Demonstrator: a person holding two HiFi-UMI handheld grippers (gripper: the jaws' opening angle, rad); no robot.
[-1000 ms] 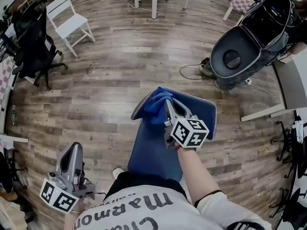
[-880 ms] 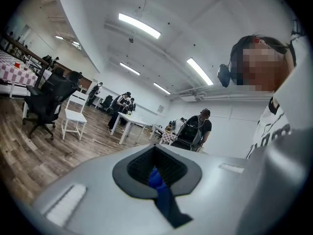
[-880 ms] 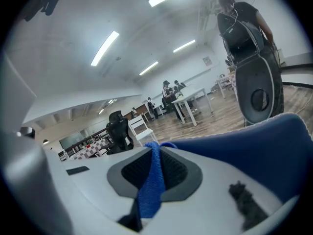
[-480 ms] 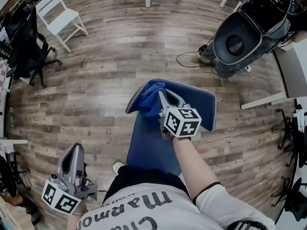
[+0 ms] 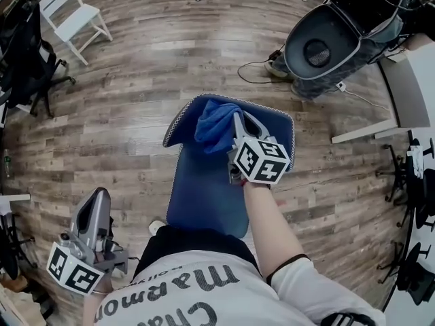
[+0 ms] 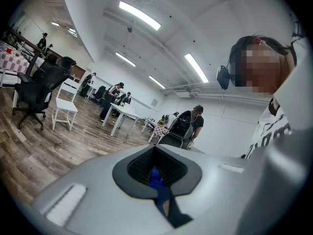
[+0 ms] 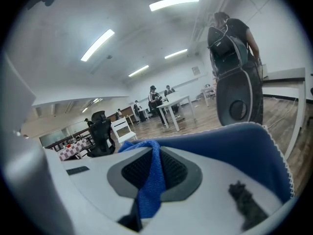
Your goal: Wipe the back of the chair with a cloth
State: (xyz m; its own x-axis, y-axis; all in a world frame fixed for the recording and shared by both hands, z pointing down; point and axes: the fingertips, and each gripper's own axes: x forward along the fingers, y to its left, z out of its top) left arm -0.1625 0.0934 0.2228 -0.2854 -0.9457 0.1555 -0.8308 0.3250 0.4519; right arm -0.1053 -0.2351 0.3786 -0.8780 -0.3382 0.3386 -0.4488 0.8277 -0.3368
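Seen from the head view, a person stands over a blue chair on a wooden floor. The right gripper is closed on a blue cloth, pressing it on the upper edge of the chair's backrest, toward its left end. The right gripper view shows the cloth pinched between the jaws. The left gripper hangs low at the person's left side, well apart from the chair, its jaws together and empty.
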